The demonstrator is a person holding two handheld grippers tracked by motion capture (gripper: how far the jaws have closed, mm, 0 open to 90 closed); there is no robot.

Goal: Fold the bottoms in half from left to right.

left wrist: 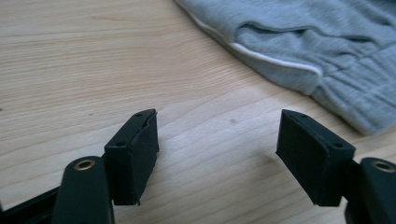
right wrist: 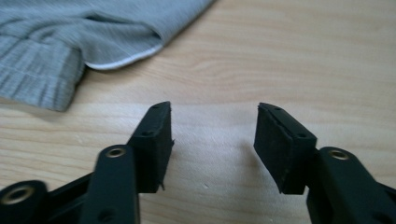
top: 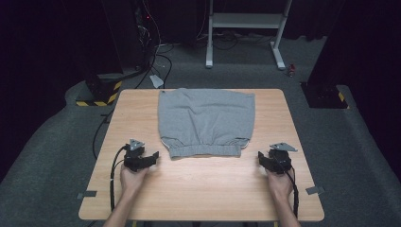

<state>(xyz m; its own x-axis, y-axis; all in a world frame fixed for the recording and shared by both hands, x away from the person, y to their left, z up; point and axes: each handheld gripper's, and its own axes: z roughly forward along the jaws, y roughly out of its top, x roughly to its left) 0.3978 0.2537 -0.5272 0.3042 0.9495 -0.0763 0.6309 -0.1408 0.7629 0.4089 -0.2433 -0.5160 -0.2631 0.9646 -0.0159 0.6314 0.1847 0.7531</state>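
1. A pair of grey shorts (top: 206, 120) lies flat on the middle of the wooden surface (top: 203, 189), its gathered waistband (top: 204, 150) turned toward the person and the leg ends toward the far edge.
2. No brand, label or writing can be read on the shorts; a thin white trim (left wrist: 275, 58) runs along the hem near the waistband corner, seen in both gripper views.
3. The left tongs (top: 153, 156) rest on the surface just beside the waistband's left corner, apart from the cloth. In the left gripper view the left tongs (left wrist: 217, 140) stand released, with bare wood between the black pads (left wrist: 135, 158).
4. The right tongs (top: 261, 157) sit near the waistband's right corner, also clear of the fabric. In the right gripper view the right tongs (right wrist: 214, 140) are spread apart and grasp nothing; the shorts (right wrist: 70, 42) lie ahead and to the left of them.
5. A black cable (top: 112, 177) trails from the left tongs back along the person's forearm, and each carries a grey three-cornered plate (top: 283, 147).
6. Nothing lies between either tongs and the shorts.
7. Small grey tape tabs (top: 87, 194) mark the near left and right edges of the surface.
8. Beyond the surface, on grey carpet (top: 47, 156), stand a white metal frame (top: 246, 28), a base with yellow-and-black hazard stripes (top: 97, 97), and loose cables (top: 158, 56). The hazard stripes bear no words.
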